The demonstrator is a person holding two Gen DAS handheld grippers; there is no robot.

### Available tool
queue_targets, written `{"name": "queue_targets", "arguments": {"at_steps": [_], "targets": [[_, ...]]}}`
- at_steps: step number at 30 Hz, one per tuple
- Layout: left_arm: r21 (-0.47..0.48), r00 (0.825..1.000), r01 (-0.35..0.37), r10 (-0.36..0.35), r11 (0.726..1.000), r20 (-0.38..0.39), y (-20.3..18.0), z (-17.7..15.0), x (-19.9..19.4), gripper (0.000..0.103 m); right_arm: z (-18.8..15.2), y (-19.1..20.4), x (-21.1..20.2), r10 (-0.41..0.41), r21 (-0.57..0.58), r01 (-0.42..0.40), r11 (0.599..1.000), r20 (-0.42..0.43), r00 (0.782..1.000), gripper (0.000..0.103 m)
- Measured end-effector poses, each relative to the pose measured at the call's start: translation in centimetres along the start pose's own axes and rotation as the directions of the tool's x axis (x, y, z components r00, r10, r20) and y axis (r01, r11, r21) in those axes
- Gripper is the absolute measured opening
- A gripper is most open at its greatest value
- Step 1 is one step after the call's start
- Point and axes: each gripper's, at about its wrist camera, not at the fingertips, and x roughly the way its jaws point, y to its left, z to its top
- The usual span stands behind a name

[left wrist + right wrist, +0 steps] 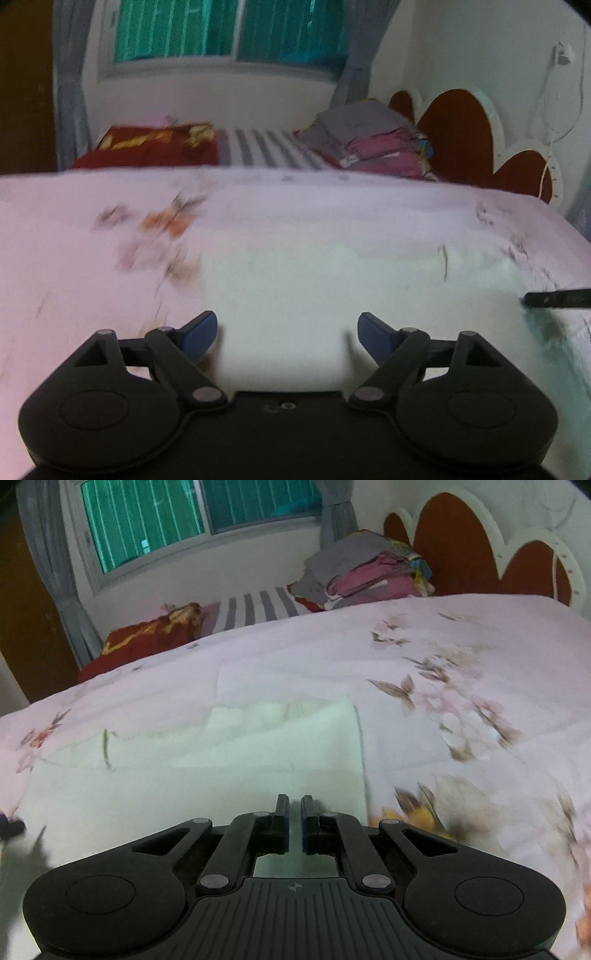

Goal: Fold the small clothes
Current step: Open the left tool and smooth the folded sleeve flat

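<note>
The pale mint-white garment [207, 775] lies flat on the pink floral bedspread [461, 657], partly folded into a rough rectangle. Its long axis runs across both wrist views, side to side. Stepped layers show along its far edge, toward the scalloped headboard [465, 550] side of the bed; whether these are fold layers or wrinkles cannot be told.

Relative to the garment, the right gripper [294, 821] sits at the near edge, close to the garment's right-hand end. Its fingers are closed almost to contact, with only a thin slit between the pads. Pale cloth shows in the slit and below it, but whether the pads pinch a fold of the garment cannot be confirmed from this view.

The left gripper [287, 334] hovers over the near-left part of the garment. Its jaws stand wide apart, the blue fingertips [201, 332] well clear of each other, and nothing is held between them. The garment lies straight ahead of and below these fingers. This view is motion-blurred.

Judgement: the coming move turns on the side-to-side axis. Each gripper serves the end nearer to it, and the open left gripper needs to descend onto the cloth edge before any further fold.

Beyond the garment, a stack of folded clothes [369, 576] rests at the far end of the bed, beside the headboard.
</note>
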Motion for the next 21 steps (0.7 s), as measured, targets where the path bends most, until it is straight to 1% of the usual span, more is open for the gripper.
{"name": "queue_targets", "arguments": {"at_steps": [2, 4, 6, 7, 8, 9, 10, 11, 12, 13, 14, 15, 16, 17, 18, 19, 20, 21], "targets": [[0.029, 1.000, 0.025, -0.025, 0.999, -0.011, -0.2, 1.1, 2.1, 0.082, 1.0, 0.5, 1.4, -0.002, -0.033, 0.002, 0.999, -0.007, 1.000, 0.004], [0.047, 0.998, 0.045, -0.043, 0.998, -0.039, 0.0, 1.4, 4.3, 0.082, 1.8, 0.7, 2.7, 0.014, -0.047, -0.014, 0.999, -0.005, 1.000, 0.004], [0.055, 0.995, 0.052, -0.048, 0.997, -0.085, 1.1, 1.4, 6.3, 0.083, 2.2, 0.8, 3.8, 0.036, -0.067, -0.036, 0.997, -0.009, 0.999, 0.004], [0.055, 0.995, 0.051, -0.046, 0.997, -0.092, 2.0, 1.4, 6.9, 0.083, 2.4, 0.7, 4.5, 0.034, -0.097, -0.035, 0.995, -0.015, 0.999, 0.004], [0.059, 0.995, 0.058, -0.053, 0.997, -0.081, 2.6, 1.6, 7.0, 0.083, 2.5, 0.2, 5.2, -0.019, -0.129, 0.018, 0.992, -0.012, 1.000, 0.004], [0.070, 0.994, 0.074, -0.067, 0.995, -0.090, 3.1, 1.7, 7.0, 0.083, 2.5, -0.8, 5.7, -0.074, -0.109, 0.073, 0.991, -0.007, 0.997, 0.003], [0.099, 0.992, 0.079, -0.069, 0.992, -0.102, 2.9, 1.9, 6.9, 0.083, 2.8, -2.8, 5.8, -0.058, -0.014, 0.058, 0.998, -0.001, 0.998, 0.003], [0.131, 0.993, 0.072, -0.058, 0.989, -0.104, 2.5, 1.9, 6.6, 0.083, 3.1, -3.9, 5.8, -0.025, 0.061, 0.026, 0.998, -0.012, 1.000, 0.004], [0.142, 0.995, 0.040, -0.026, 0.989, -0.096, 2.3, 1.8, 6.2, 0.083, 3.4, -4.3, 5.6, -0.011, 0.102, 0.013, 0.995, -0.020, 1.000, 0.004], [0.123, 0.997, 0.004, 0.007, 0.992, -0.082, 2.3, 1.9, 5.8, 0.083, 3.5, -4.0, 5.4, -0.027, 0.091, 0.029, 0.995, -0.017, 0.999, 0.004], [0.073, 0.999, -0.012, 0.015, 0.997, -0.048, 2.0, 1.9, 5.0, 0.084, 3.6, -3.2, 5.1, -0.055, 0.066, 0.056, 0.996, -0.019, 0.998, 0.004], [0.030, 0.999, 0.028, -0.028, 0.999, -0.024, 1.6, 1.9, 4.5, 0.087, 3.5, -2.1, 4.8, -0.059, 0.045, 0.060, 0.997, -0.019, 0.998, 0.004], [0.008, 0.997, 0.072, -0.072, 0.997, -0.008, 0.7, 1.8, 4.2, 0.087, 3.3, -1.0, 4.5, -0.023, 0.029, 0.024, 0.999, -0.008, 1.000, 0.005], [0.004, 0.996, 0.087, -0.087, 0.996, 0.000, -0.2, 1.8, 4.1, 0.087, 3.1, 0.3, 4.3, 0.023, 0.015, -0.023, 1.000, 0.000, 1.000, 0.013], [-0.005, 0.994, 0.107, -0.107, 0.994, 0.000, -1.4, 1.7, 4.1, 0.087, 2.8, 1.7, 4.3, 0.069, -0.004, -0.069, 0.998, 0.001, 0.998, 0.024], [-0.023, 0.992, 0.128, -0.128, 0.992, 0.004, -2.2, 1.5, 4.1, 0.087, 2.4, 3.4, 4.4, 0.110, -0.034, -0.110, 0.993, 0.001, 0.994, 0.055], [-0.043, 0.990, 0.141, -0.141, 0.989, 0.016, -3.0, 1.2, 4.0, 0.087, 2.0, 5.1, 4.3, 0.141, -0.073, -0.140, 0.988, 0.018, 0.990, 0.068], [-0.056, 0.990, 0.138, -0.137, 0.989, 0.021, -3.4, 1.0, 4.1, 0.084, 1.5, 6.3, 4.2, 0.174, -0.110, -0.169, 0.979, 0.036, 0.984, 0.068]]}}
